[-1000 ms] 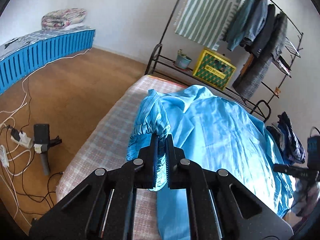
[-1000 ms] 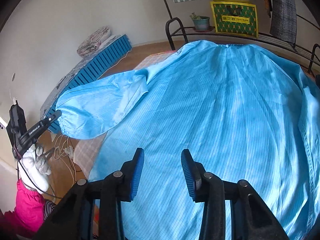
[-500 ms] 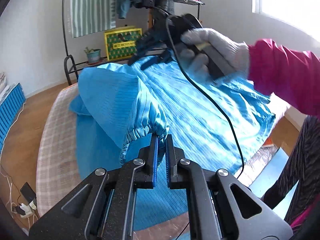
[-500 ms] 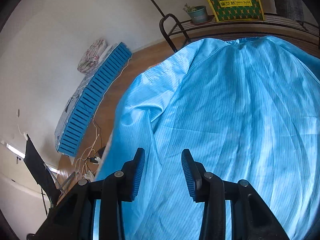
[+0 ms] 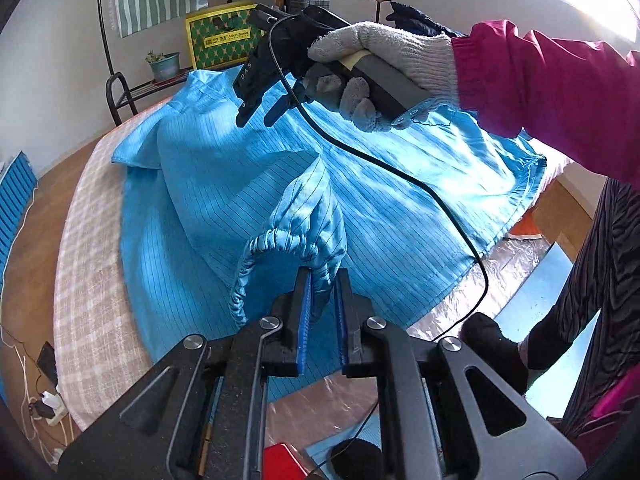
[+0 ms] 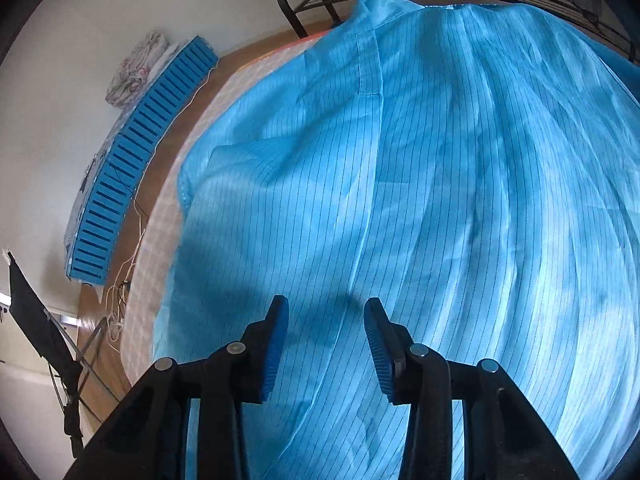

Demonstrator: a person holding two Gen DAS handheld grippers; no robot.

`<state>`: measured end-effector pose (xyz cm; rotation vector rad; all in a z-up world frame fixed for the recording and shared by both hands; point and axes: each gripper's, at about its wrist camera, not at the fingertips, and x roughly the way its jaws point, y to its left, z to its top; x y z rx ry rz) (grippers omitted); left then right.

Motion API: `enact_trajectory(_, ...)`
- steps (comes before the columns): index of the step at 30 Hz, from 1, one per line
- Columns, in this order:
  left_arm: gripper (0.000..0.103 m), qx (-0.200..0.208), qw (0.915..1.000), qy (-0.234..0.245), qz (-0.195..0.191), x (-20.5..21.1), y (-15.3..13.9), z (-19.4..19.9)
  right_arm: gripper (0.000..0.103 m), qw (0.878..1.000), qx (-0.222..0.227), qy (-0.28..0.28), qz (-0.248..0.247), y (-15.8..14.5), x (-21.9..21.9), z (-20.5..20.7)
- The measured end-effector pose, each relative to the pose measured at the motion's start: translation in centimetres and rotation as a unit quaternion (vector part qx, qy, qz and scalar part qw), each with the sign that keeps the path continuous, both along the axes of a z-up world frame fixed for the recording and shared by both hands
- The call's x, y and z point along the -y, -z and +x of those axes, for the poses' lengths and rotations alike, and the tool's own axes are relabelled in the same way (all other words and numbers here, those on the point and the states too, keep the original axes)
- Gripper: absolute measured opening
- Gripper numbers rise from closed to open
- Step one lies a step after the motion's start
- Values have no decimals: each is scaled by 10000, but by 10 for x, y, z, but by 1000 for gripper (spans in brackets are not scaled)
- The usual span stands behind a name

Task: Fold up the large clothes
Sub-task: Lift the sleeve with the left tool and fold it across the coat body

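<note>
garment: a light blue pinstriped coat [image 5: 248, 184] lies spread back-up over the checked bed [image 5: 92, 216], its collar toward the metal rack [image 5: 120, 92].
left gripper [image 5: 322, 312]: jaws opening; the gathered elastic cuff [image 5: 288, 244] of the sleeve sits between them, folded in over the coat's body.
right gripper [image 6: 326, 344]: jaws apart and empty, hovering above the coat's back, held in a gloved hand [image 5: 384, 60].
risk, sleeve: as the jaws part, the slippery sleeve may slide off the coat's body or land twisted, spoiling the fold.
risk, cable: the black cable [image 5: 400, 172] trails over the coat and could drag it.
writing: the yellow-green box [image 5: 224, 36] near the rack carries print too small to read.
</note>
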<state>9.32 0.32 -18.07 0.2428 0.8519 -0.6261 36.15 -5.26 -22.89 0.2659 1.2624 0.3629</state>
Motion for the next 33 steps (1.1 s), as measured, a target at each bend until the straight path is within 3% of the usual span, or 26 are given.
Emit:
enact_trajectory(1, 22, -95, 9999, -37, -139, -3, -2, -2, 42, 10000, 74, -55, -6, -8, -1, -1)
enact_trajectory(2, 40, -204, 9992, -121, -310, -7, -4, -3, 42, 9997, 176, -139, -37, -17, -4, -2)
enact_trajectory(4, 53, -350, 9955, -341, -807, -24, -12, -8, 42, 9981, 442, -387, -164, -38, -11, -6)
enact_trajectory(7, 53, -658, 9819, -965, -1488, -56, -15, -6, 42, 9938, 767, -724, -341, -67, -29, -4)
enact_trajectory(10, 53, -1387, 9531, -1601, -2163, -80, 10, 8, 42, 9912, 876, -914, -390, -78, -48, 2)
enact_trajectory(14, 53, -2102, 9284, -1936, -2375, -79, 46, 27, 42, 9888, 895, -1091, -493, -75, -74, 10)
enact_trajectory(17, 53, -2273, 9250, -2058, -2246, -71, 58, 36, 42, 9870, 886, -1214, -571, -67, -96, 19)
enact_trajectory(18, 51, -2270, 9242, -2080, -2259, -69, 61, 37, 42, 9866, 871, -1241, -594, -64, -105, 24)
enact_trajectory(19, 38, -2260, 9238, -2089, -2278, -68, 61, 38, 42, 9864, 856, -1258, -617, -59, -113, 27)
enact_trajectory(20, 13, -2259, 9238, -2070, -2297, -67, 63, 39, 42, 9862, 840, -1283, -629, -55, -121, 32)
enact_trajectory(21, 2, -2283, 9237, -2038, -2307, -66, 63, 40, 42, 9857, 833, -1309, -655, -52, -129, 36)
enact_trajectory(23, 0, -2228, 9217, -2020, -2450, -69, 61, 38, 42, 9841, 838, -1379, -744, -45, -146, 43)
enact_trajectory(26, 0, -2016, 9252, -2006, -2512, -74, 51, 33, 42, 9804, 807, -1535, -940, -30, -170, 53)
enact_trajectory(33, 0, -1948, 9181, -2138, -2710, -92, 43, 28, 42, 9659, 719, -1817, -1696, 10, -211, 68)
